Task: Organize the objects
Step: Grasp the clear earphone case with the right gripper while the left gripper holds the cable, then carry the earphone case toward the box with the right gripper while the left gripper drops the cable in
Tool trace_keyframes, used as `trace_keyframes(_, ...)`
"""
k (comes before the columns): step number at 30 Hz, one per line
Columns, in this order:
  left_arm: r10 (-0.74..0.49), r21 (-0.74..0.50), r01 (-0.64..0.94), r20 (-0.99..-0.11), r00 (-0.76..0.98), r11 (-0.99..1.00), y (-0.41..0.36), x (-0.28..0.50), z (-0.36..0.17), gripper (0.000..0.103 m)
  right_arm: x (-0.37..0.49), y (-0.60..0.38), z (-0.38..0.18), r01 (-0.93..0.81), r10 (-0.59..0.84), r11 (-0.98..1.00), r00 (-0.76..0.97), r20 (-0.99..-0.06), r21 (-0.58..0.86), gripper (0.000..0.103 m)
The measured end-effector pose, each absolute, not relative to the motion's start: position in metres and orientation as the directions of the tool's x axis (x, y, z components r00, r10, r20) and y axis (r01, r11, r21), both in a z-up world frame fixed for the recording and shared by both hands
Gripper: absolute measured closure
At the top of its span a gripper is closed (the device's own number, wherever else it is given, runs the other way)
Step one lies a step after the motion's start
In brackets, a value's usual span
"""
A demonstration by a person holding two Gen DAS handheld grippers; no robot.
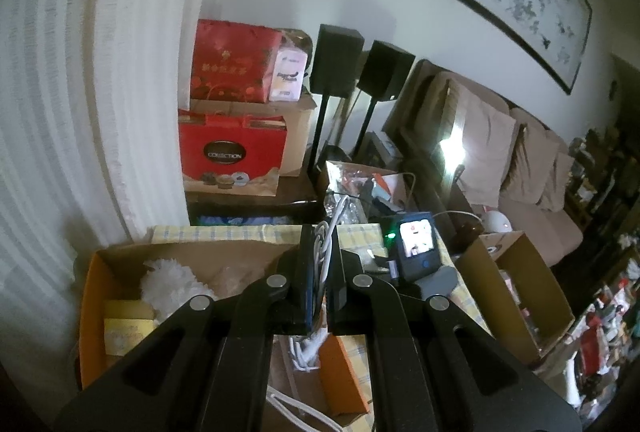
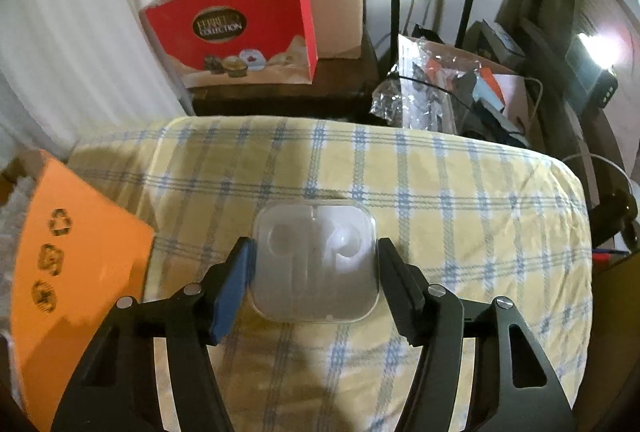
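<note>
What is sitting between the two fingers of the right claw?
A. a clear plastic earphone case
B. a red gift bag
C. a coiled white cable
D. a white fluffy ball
A: in the right wrist view the right claw frames a clear plastic earphone case lying on the checked yellow cloth; the white cable is pinched in the left claw instead.

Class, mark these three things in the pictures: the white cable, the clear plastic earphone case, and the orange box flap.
white cable (image 1: pixel 325 252), left wrist view, on the bundled loops pinched between the fingers.
clear plastic earphone case (image 2: pixel 316 264), right wrist view, on the middle of its lid.
orange box flap (image 2: pixel 76 264), right wrist view, on its printed face.
</note>
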State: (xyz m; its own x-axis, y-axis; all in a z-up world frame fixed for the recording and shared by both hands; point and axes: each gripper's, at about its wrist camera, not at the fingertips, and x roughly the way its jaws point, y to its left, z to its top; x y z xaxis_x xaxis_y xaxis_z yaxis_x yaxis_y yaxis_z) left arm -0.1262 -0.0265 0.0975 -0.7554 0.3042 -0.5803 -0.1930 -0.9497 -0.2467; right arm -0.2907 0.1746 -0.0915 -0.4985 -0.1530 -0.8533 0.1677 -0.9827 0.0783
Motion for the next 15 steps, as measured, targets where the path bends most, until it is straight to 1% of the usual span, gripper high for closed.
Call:
trace_keyframes(7,0.277,-0.246,-0.158,-0.582,-0.765,-0.956,-0.044,-0.114,0.098,0.099,-0.258,0.168,-0.039,0.208,-0.175,-0.976,-0.545,-0.82,0.07,0.039)
trace_keyframes(12,0.244,-0.24,-0.123,-0.581,-0.776,-0.963,-0.063,-0.103,0.1,0.099,-0.228,0.147,0.002,0.28,-0.224,-0.957,-0.567,-0.792,0.071,0.039)
trace_keyframes(15,0.212,-0.226,-0.094,-0.584,-0.784,-0.969,-0.076,-0.096,0.101,0.099,-0.214,0.132,0.017,0.321,-0.263,-0.943,-0.564,-0.783,0.085,0.039)
